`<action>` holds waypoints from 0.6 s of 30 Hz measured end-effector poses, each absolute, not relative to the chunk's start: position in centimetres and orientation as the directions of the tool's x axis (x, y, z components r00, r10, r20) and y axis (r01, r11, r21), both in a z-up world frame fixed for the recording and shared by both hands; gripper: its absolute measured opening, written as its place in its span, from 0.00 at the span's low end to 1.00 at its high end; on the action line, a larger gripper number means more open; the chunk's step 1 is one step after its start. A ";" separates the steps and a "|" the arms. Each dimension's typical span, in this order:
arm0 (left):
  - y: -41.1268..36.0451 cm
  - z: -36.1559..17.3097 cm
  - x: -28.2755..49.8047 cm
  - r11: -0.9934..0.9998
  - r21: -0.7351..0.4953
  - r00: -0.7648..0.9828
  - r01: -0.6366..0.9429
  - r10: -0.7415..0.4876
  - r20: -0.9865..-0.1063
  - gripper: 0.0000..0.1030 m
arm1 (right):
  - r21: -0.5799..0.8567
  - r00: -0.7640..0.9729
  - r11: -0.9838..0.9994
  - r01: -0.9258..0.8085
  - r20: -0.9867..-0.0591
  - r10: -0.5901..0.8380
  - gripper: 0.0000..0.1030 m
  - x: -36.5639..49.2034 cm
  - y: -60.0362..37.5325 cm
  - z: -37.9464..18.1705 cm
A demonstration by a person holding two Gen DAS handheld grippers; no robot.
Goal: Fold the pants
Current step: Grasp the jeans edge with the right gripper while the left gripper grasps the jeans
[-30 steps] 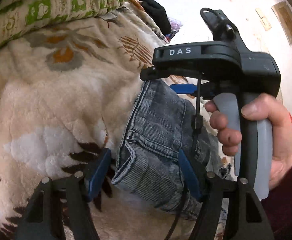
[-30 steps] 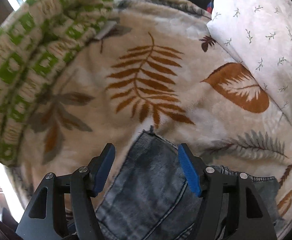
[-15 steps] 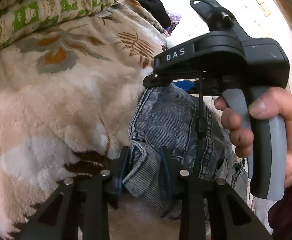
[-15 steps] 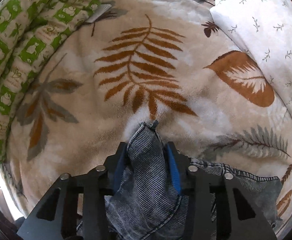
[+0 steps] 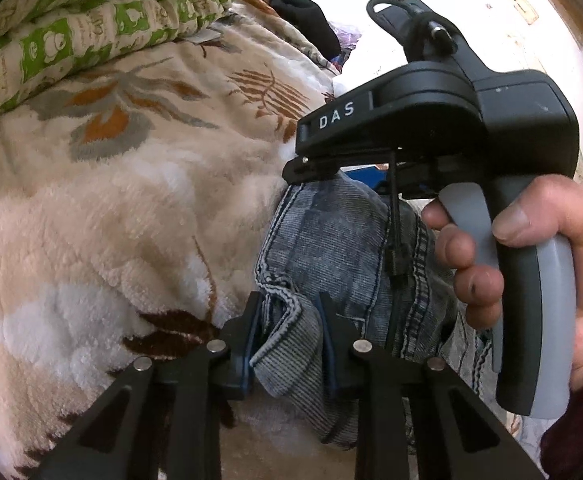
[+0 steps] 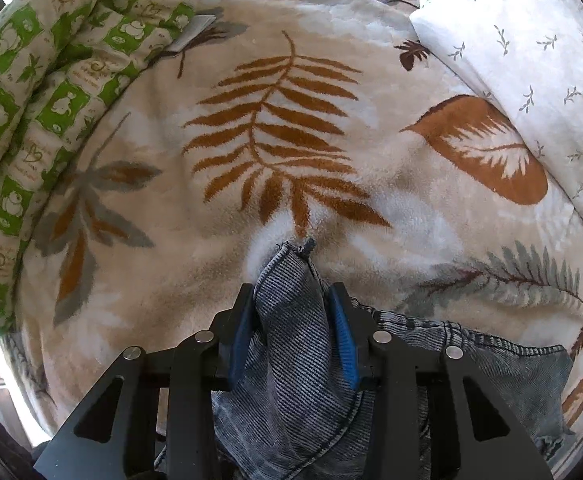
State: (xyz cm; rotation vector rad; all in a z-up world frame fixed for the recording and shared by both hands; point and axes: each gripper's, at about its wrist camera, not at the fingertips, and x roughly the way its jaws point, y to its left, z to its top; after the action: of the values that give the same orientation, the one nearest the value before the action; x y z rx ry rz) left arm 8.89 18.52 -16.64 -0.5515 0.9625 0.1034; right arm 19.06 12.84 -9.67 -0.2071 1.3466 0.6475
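Observation:
Grey-blue denim pants lie on a cream fleece blanket with leaf prints. My left gripper is shut on a bunched hem edge of the pants, with cloth pinched between its blue pads. My right gripper is shut on another corner of the pants, which pokes up between its fingers. In the left wrist view the right gripper's black body and the hand holding it sit just beyond and to the right, over the pants.
A folded green-and-cream quilt lies along the left of the bed. A white pillow with a twig print sits at the upper right. Dark clothing lies at the far end of the bed.
Both grippers went from open around the denim to shut on it. The pinched cloth has bunched up and lifted slightly between the pads.

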 end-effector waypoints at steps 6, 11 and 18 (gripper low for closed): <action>18.4 -16.6 8.9 0.860 -0.393 0.571 -0.326 -0.152 -0.806 0.27 | 0.252 0.035 0.803 -0.541 -0.947 0.321 0.46 19.5 13.2 -10.0; 18.1 -16.5 8.9 0.864 -0.383 0.572 -0.329 -0.140 -0.808 0.26 | 0.194 0.053 0.805 -0.561 -0.962 0.268 0.51 19.3 14.6 -10.2; 18.0 -16.5 9.3 0.869 -0.376 0.581 -0.322 -0.132 -0.803 0.23 | 0.142 0.122 0.827 -0.543 -0.962 0.245 0.17 18.7 14.5 -9.5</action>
State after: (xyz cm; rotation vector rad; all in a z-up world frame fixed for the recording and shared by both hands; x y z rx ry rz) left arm 9.26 18.02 -16.52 -0.5261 0.9563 0.1174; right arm 18.65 14.45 -9.53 -0.2697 1.3306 0.5854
